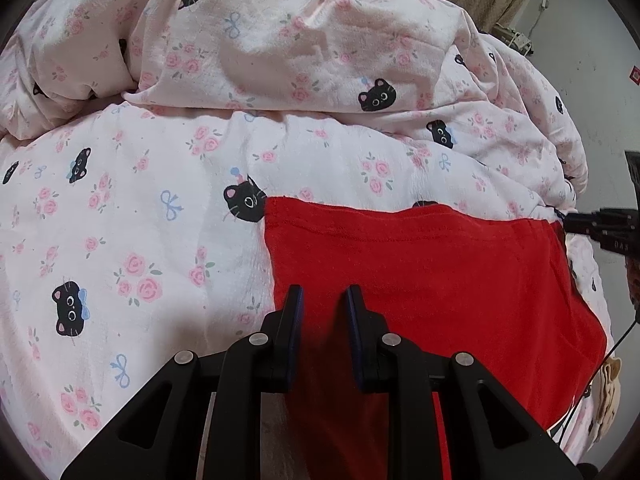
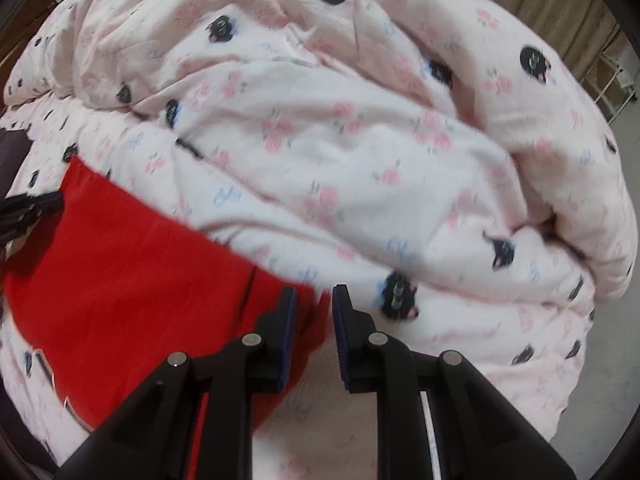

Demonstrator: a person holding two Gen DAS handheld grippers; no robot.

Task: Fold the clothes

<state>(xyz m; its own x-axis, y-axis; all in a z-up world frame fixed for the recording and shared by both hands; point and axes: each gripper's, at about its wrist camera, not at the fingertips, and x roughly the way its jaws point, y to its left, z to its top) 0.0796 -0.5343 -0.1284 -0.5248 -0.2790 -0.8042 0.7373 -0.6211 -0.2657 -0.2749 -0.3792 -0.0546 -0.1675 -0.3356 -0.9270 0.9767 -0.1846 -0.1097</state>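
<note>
Two sets of black tongs hang over a bed spread with a pink quilt (image 1: 132, 208) printed with roses, blue bows and black cat faces. Starting at the left of the left wrist view, the quilt lies fairly flat in the near part and rises into a bunched heap at the far side. Right of the middle, a red garment (image 1: 432, 272) lies flat on the quilt with a straight left edge and a stitched hem along its far edge. The left tongs (image 1: 322, 300) sit above the garment's near left part, their two blue-lined fingers spread with a clear gap and nothing between them. At the far right edge of that view, the tip of the other tool shows beside the garment's far right corner. In the blurred right wrist view, the garment fills the near left, and the right tongs (image 2: 314, 300) hover at its right border, spread apart and empty, the left finger over red cloth and the right finger over the quilt. A beige curtain (image 2: 560, 4) hangs beyond the bed at far right.
</note>
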